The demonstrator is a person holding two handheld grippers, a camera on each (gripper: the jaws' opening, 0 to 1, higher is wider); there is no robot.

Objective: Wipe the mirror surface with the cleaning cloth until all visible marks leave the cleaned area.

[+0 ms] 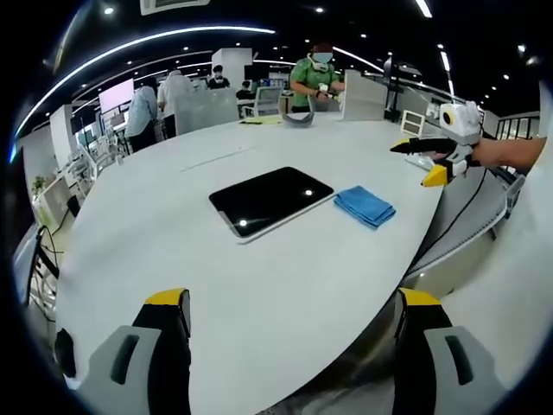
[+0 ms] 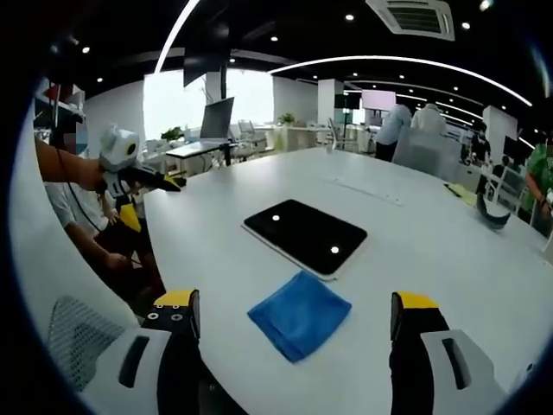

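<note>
Both my grippers [image 1: 294, 333] [image 2: 294, 333] gape empty; the soft cloth [image 2: 300, 314] beside the mirror [image 2: 305, 236] looks light, so I'd pinch a folded edge

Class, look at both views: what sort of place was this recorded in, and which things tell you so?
Probably an open-plan office or lab: a large white oval table, a monitor on a desk by bright windows, and a square ceiling air vent among strip lights.

An open-plan office: beyond the tongs, a large white meeting table [image 1: 285, 285], desk monitors [image 2: 216, 117], ceiling strip lights [image 2: 406, 62], and people [image 1: 315, 78] at workstations.
</note>
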